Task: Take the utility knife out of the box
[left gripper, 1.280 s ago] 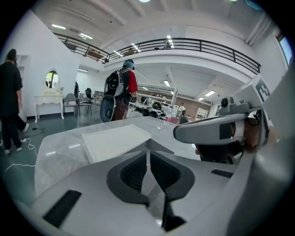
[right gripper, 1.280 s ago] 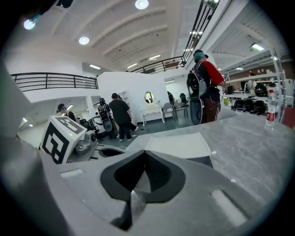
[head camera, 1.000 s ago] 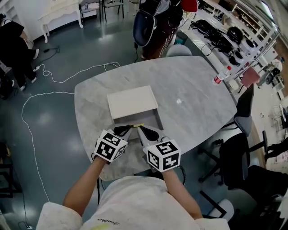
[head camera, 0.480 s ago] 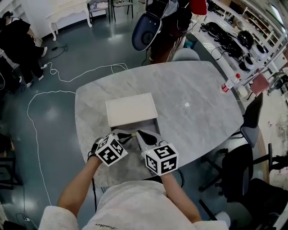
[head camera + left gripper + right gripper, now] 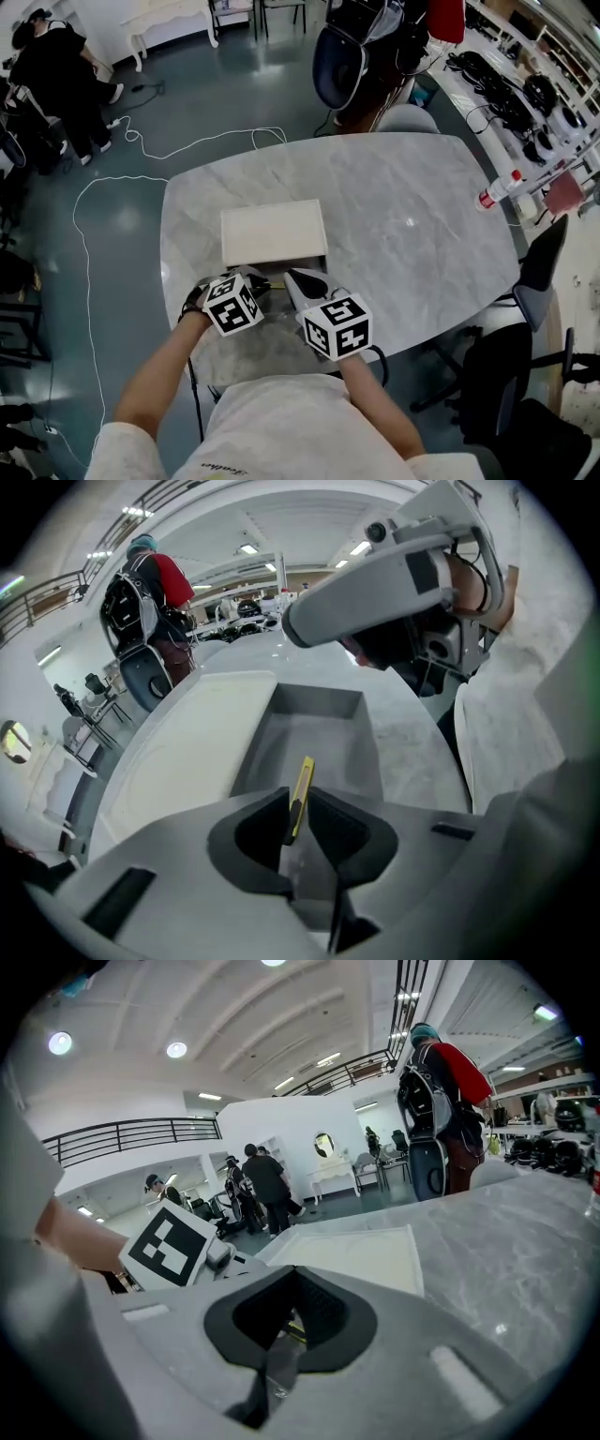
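A slim yellow utility knife (image 5: 300,792) stands on edge between the jaws of my left gripper (image 5: 298,810), which is shut on it just in front of the box. The box's grey open tray (image 5: 319,731) lies beyond the blade, with the white lid (image 5: 274,232) over its far part. In the head view my left gripper (image 5: 261,287) and right gripper (image 5: 298,279) sit side by side at the box's near edge. In the right gripper view the right gripper (image 5: 292,1312) has its jaws together with nothing held; a sliver of yellow shows behind them.
The marble table (image 5: 403,197) carries a red-capped bottle (image 5: 497,193) at its right edge. Office chairs (image 5: 539,272) stand to the right and a white cable (image 5: 94,216) trails on the floor at the left. People (image 5: 56,66) stand at the back left.
The left gripper has drawn back toward me with the knife, away from the box tray. The right gripper has stayed beside it. The head camera has shifted.
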`<move>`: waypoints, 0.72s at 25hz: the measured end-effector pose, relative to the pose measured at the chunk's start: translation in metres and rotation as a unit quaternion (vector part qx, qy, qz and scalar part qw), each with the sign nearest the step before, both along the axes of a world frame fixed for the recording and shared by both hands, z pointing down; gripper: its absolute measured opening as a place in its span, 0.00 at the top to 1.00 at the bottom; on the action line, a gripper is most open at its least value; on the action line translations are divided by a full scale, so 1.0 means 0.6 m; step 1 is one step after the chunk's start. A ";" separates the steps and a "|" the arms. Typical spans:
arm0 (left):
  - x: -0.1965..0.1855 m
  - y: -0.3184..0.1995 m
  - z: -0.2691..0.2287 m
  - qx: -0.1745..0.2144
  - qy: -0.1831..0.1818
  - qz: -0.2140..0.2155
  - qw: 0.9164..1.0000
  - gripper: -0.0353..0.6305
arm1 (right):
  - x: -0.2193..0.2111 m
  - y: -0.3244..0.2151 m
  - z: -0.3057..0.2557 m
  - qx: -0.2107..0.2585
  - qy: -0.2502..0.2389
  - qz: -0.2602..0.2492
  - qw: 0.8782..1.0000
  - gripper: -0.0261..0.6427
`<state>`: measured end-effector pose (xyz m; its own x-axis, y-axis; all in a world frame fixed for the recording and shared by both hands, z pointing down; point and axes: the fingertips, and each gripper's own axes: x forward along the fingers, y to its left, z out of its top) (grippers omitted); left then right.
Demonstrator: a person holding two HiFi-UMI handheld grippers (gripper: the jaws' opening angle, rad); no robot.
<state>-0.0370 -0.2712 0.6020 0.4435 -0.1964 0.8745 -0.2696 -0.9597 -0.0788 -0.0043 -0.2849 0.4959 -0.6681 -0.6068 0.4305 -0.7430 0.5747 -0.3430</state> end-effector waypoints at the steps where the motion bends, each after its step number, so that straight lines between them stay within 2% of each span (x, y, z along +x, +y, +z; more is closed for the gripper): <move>1: -0.002 -0.001 0.006 -0.005 -0.010 0.004 1.000 0.88 | 0.002 -0.005 0.000 -0.001 -0.001 -0.003 1.000 0.95; 3: -0.005 -0.003 0.015 -0.012 -0.029 0.010 0.999 0.81 | 0.006 -0.013 0.001 -0.004 -0.005 -0.009 1.000 0.95; 14: -0.012 -0.002 0.058 -0.033 -0.104 0.036 0.993 0.78 | 0.012 -0.025 0.012 -0.016 -0.030 -0.028 0.999 0.95; 18: -0.010 0.000 0.061 -0.027 -0.126 0.057 0.990 0.78 | 0.007 -0.024 0.015 -0.019 -0.035 -0.033 0.999 0.95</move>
<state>-0.0430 -0.2710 0.6389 0.2268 -0.1081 0.9679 -0.1381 -0.9873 -0.0779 0.0000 -0.2995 0.5050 -0.7350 -0.5448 0.4036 -0.6778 0.6068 -0.4152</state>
